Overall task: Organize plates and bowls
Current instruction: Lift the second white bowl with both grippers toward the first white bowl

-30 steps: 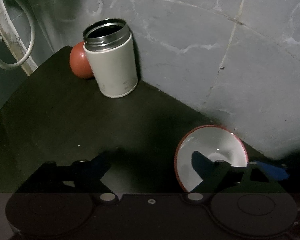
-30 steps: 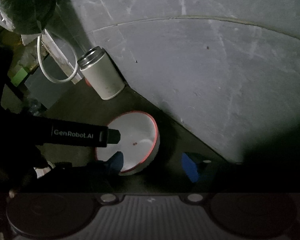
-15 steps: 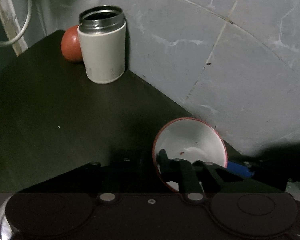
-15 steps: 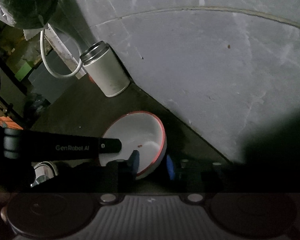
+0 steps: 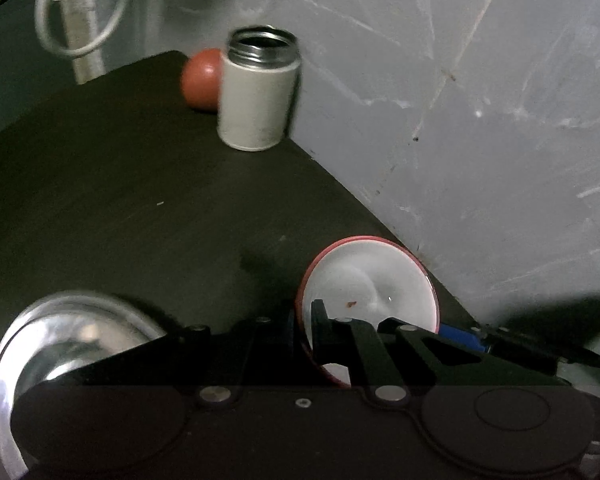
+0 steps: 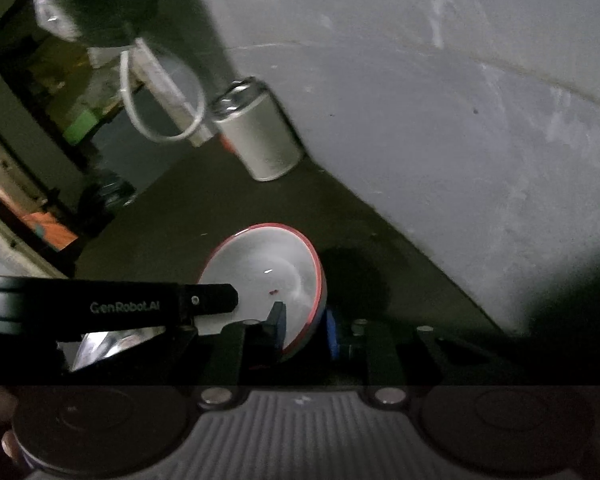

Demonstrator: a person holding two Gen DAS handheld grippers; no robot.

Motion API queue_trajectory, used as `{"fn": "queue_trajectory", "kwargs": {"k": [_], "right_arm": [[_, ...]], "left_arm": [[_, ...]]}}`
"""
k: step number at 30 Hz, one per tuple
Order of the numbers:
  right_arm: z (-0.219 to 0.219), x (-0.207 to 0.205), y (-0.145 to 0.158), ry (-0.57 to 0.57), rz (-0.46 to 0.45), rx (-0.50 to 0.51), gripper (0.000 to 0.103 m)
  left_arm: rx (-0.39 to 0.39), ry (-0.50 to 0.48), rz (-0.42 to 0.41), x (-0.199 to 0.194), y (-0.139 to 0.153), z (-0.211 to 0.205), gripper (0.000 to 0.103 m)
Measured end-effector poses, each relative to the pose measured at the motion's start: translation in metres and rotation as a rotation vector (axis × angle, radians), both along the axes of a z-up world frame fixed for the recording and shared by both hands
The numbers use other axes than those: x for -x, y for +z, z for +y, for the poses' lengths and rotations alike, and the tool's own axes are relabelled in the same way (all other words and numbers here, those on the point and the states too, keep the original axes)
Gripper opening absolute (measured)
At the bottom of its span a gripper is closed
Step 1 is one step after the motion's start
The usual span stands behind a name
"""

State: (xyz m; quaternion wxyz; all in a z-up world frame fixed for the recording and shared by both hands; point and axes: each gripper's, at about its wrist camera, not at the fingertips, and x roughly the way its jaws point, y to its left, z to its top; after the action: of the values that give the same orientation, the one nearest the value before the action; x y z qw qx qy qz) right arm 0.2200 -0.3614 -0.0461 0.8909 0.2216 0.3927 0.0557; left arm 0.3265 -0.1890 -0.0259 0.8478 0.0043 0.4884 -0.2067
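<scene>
White bowl [image 5: 374, 280] rimmed red; silver bowl [image 5: 60, 340]; white flask [image 5: 258, 96]; dark table [image 5: 120, 200].

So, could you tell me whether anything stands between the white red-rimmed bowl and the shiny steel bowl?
Nothing visible lies on the dark table between the white red-rimmed bowl and the shiny steel bowl. Both the left gripper and the right gripper are shut on the white bowl's rim.

White steel-rimmed canister [image 5: 259, 92] upright at twelve o'clock on dark table [image 5: 112, 184], against grey wall [image 5: 480, 100]. Red ball [image 5: 202, 79] touching its nine-o'clock side. White cable loop [image 5: 80, 12] at eleven.
</scene>
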Motion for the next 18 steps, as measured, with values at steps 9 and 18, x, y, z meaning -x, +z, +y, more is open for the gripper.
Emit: {"fn": "queue_trajectory", "kwargs": {"k": [9, 18], "right_arm": [[0.016, 0.027, 0.037, 0.175, -0.082, 0.008, 0.023], [0.045, 0.060, 0.058, 0.374, -0.119, 0.031, 0.023]], "left_arm": [[0.073, 0.124, -0.062, 0.057, 0.035, 0.043, 0.008], [0.099, 0.210, -0.099, 0.112, 0.056, 0.080, 0.008]]}}
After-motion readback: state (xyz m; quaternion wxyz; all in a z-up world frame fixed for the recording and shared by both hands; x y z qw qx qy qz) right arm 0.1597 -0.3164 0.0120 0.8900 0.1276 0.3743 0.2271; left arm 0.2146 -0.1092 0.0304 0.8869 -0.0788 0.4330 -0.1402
